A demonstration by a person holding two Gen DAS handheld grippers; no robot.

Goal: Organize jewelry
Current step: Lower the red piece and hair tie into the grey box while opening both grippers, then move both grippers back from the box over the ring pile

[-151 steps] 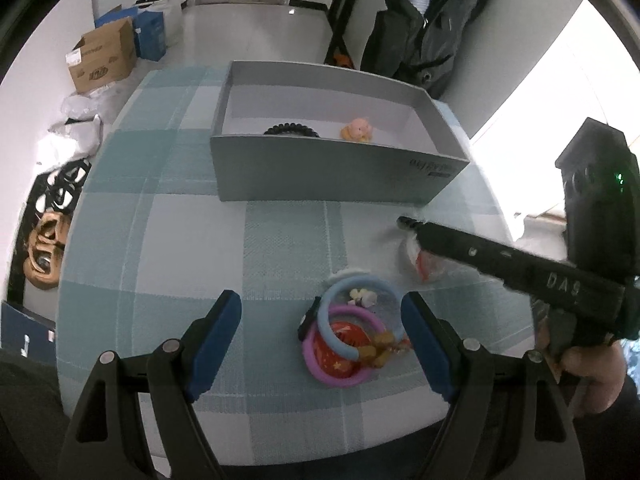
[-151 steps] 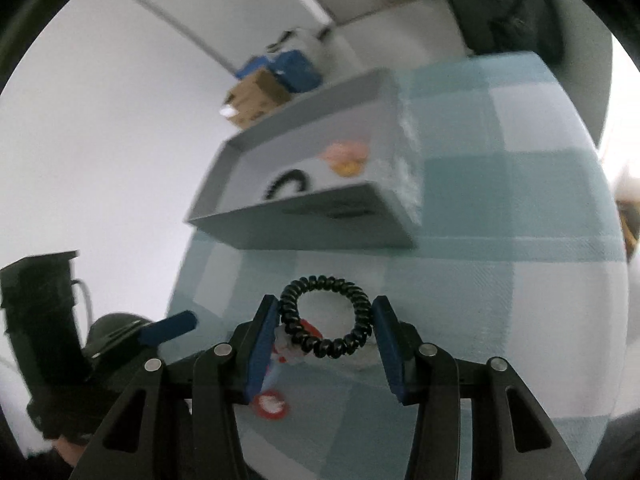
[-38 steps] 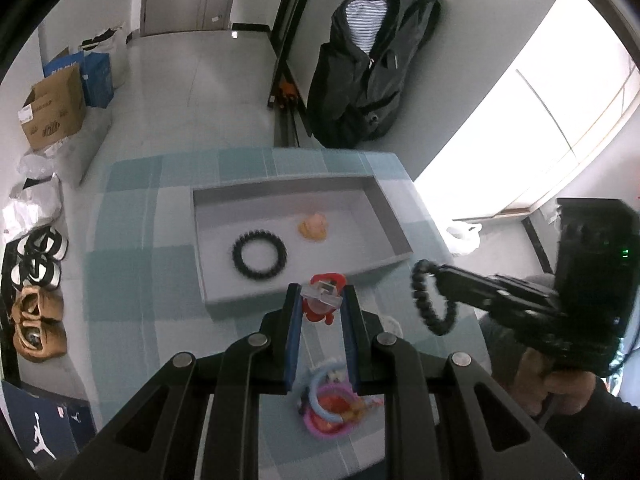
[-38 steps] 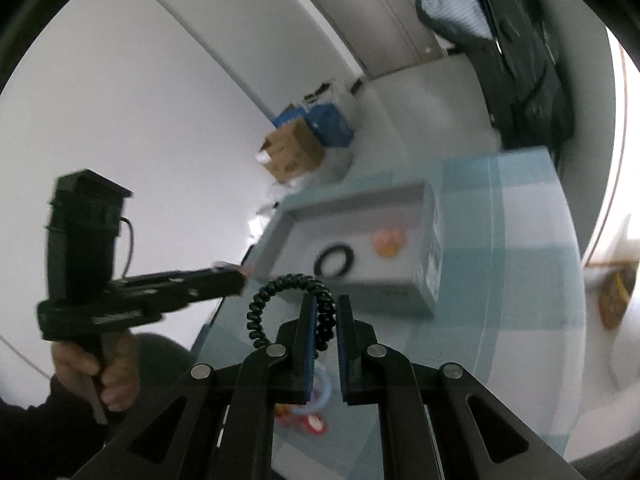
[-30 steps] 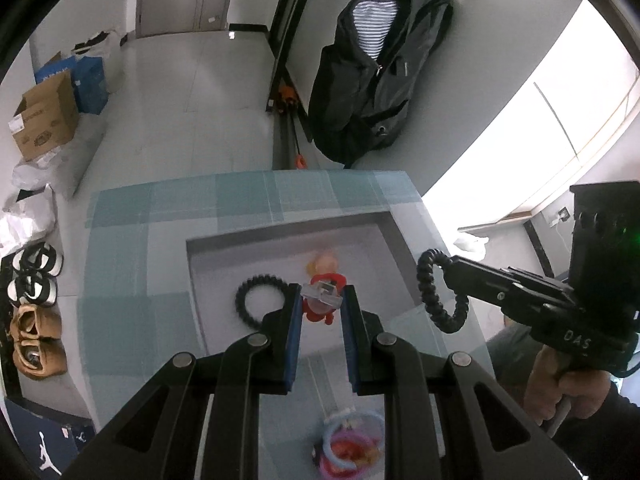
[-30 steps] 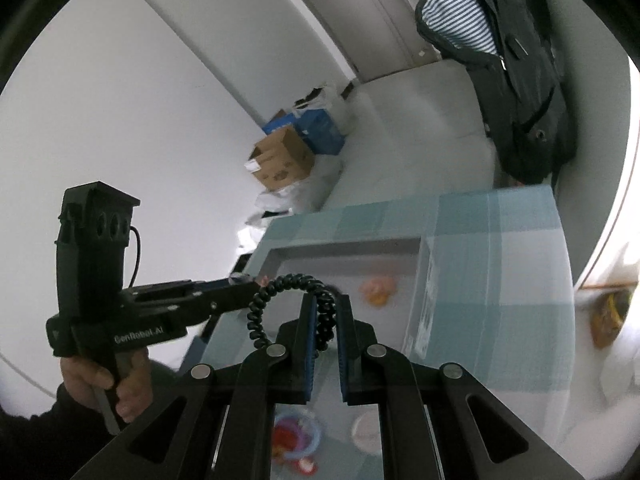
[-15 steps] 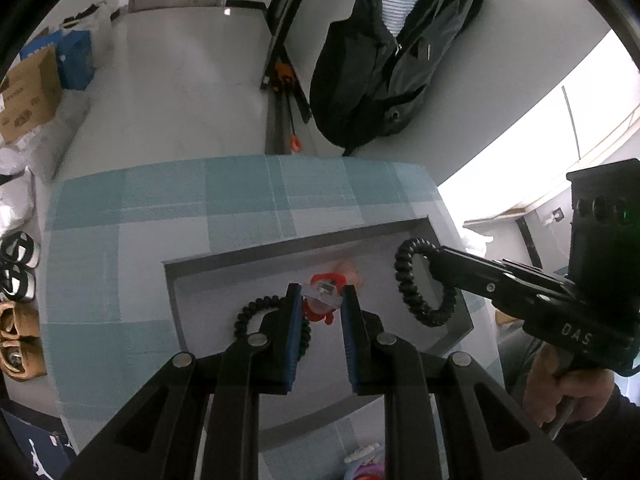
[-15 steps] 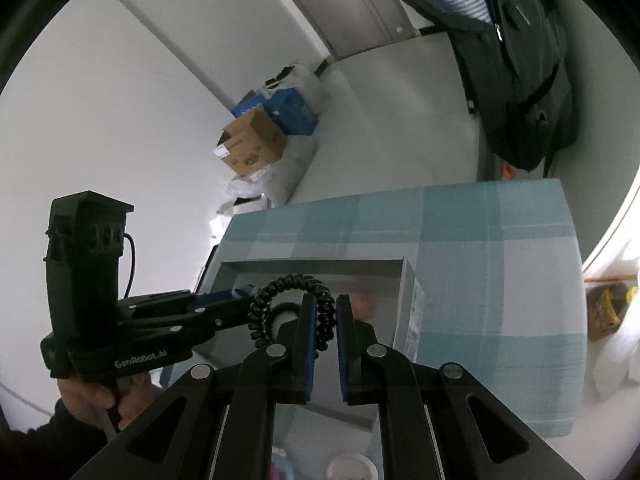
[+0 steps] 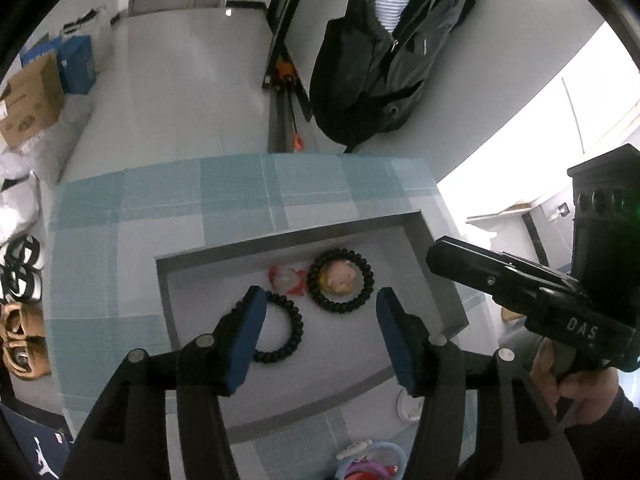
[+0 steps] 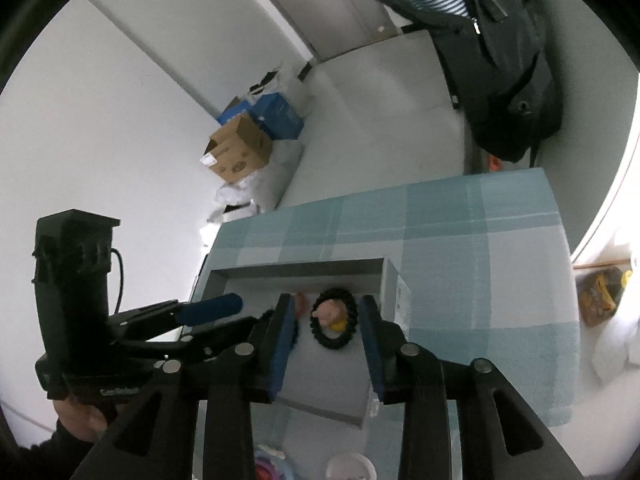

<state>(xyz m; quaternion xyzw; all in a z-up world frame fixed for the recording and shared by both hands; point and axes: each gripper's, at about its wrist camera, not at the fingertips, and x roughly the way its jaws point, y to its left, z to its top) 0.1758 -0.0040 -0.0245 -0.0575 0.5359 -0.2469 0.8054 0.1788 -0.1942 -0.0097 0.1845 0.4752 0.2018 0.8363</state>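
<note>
From the left wrist view, the left gripper (image 9: 318, 334) hangs over the grey tray (image 9: 444, 280) on the checked desk (image 9: 132, 216); its fingers (image 9: 244, 340) have just been opening and stand released, nothing between them. Four pieces lie in the tray: a black spiral hair tie (image 9: 280, 330) partly behind the left finger, a red-and-clear clip (image 9: 286, 278) beside it, and a second black spiral hair tie (image 9: 340, 280) ringed around a pink-and-yellow charm (image 9: 340, 278). Still outside, near the bottom edge, sit a small white round piece (image 9: 408, 406) and a bundle of coloured rings (image 9: 370, 462).

In the right wrist view, the right gripper (image 10: 326, 344) also has just been opening; its fingers are apart and empty above that second tie. I judge the task over halfway done, with the outside pieces left.
</note>
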